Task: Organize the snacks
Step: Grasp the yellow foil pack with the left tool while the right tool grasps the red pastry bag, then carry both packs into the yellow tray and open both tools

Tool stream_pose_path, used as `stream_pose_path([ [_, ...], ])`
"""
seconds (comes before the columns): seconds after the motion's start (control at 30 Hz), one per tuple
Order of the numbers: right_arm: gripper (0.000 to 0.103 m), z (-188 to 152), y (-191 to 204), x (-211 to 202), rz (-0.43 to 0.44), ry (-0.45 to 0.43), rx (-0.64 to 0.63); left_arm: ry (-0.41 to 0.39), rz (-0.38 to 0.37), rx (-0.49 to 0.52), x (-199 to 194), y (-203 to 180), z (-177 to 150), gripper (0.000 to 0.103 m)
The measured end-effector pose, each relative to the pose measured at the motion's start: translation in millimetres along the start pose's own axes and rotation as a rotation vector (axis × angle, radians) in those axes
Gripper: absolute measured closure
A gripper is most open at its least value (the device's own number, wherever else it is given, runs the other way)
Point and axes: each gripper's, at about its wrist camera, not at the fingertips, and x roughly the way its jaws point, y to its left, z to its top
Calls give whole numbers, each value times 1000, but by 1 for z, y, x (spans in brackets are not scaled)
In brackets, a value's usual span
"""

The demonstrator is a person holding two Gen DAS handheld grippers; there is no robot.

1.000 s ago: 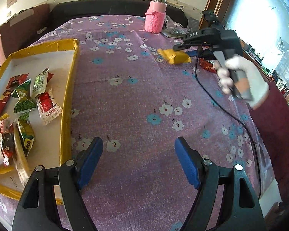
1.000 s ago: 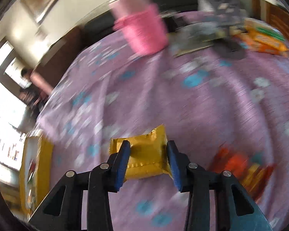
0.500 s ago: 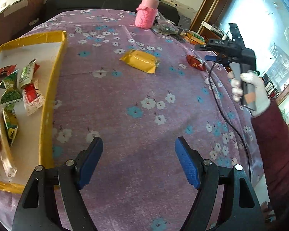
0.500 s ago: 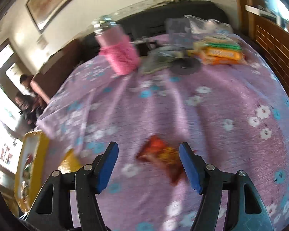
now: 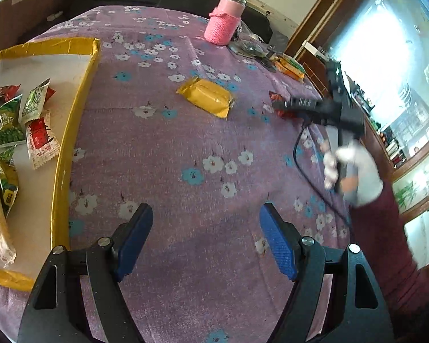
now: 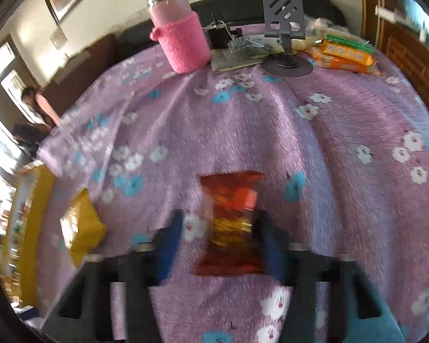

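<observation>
L wrist cam: sits behind left gripper point(image 5: 206, 240), looks fwd and steeply down across purple floral worktop point(image 5: 186, 148); yellow-rimmed tray point(image 5: 71, 120) at left edge, right gripper point(image 5: 283, 105) seen from outside at mid right.

R wrist cam: behind right gripper point(image 6: 217, 243), tilted down, close to cloth, near field blurred.

Shared by both: yellow packet point(image 5: 206, 97) point(image 6: 81, 225), red packet point(image 5: 274, 97) point(image 6: 231, 223), pink-sleeved bottle point(image 5: 224, 20) point(image 6: 180, 37) at far edge, tray.
</observation>
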Motion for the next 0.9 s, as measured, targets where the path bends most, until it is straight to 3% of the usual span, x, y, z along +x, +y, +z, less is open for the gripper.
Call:
stream_pose_path([
  [0.07, 68, -7, 6, -4, -21, -19, -2, -24, -16, -9, -4, -1, 9, 26],
  [0.17, 69, -15, 6, -12, 29, -32, 49, -35, -18, -19, -2, -4, 27, 26],
  [0.4, 69, -38, 24, -44, 177, -104, 36, 97, -68, -133, 61, -4, 75, 26],
  [0.57, 69, -38, 15, -42, 226, -95, 76, 138, -102, -198, 110, -5, 106, 26],
  [0.8, 68, -36, -4, -36, 234, -73, 132, 115, 5, -163, 142, -14, 142, 26],
  [0.9, 68, -36, -9, -33, 235, -65, 151, 110, 71, -97, 147, -21, 145, 26],
])
